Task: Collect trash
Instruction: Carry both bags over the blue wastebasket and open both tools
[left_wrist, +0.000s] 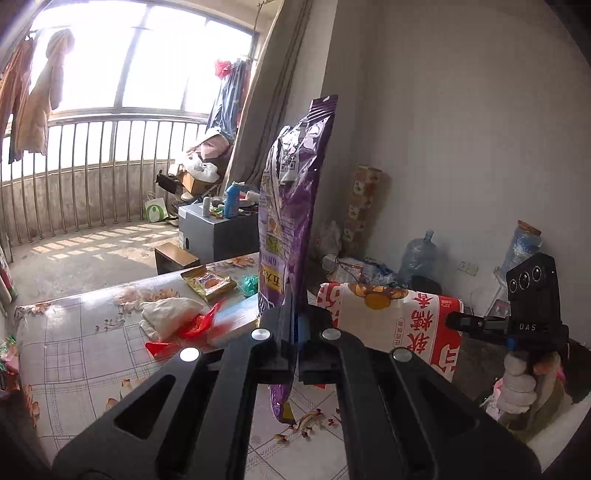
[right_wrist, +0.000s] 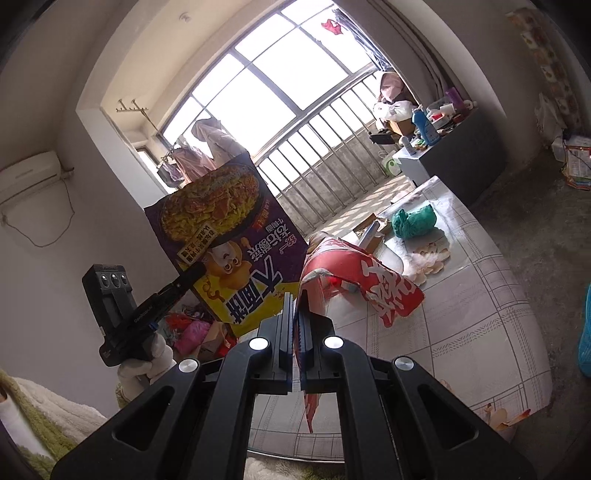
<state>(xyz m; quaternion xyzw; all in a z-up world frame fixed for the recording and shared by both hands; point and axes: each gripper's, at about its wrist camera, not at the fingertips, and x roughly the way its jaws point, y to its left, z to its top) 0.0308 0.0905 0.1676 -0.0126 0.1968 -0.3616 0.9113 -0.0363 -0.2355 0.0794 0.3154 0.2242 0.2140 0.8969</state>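
The left gripper (left_wrist: 291, 332) is clamped on the lower part of a purple snack bag (left_wrist: 291, 206), which stands upright above it, and the right gripper (right_wrist: 293, 325) pinches one edge of a red-and-white wrapper (right_wrist: 373, 284) that droops over the table (right_wrist: 480, 314). Both bags appear lifted clear, with a yellow packet (left_wrist: 208, 282), a crumpled tissue (left_wrist: 166, 314) and a green bag (right_wrist: 413, 219) left on the table. I'd keep both grips firm and carry the bags level to wherever the trash goes, as thin film slips easily.
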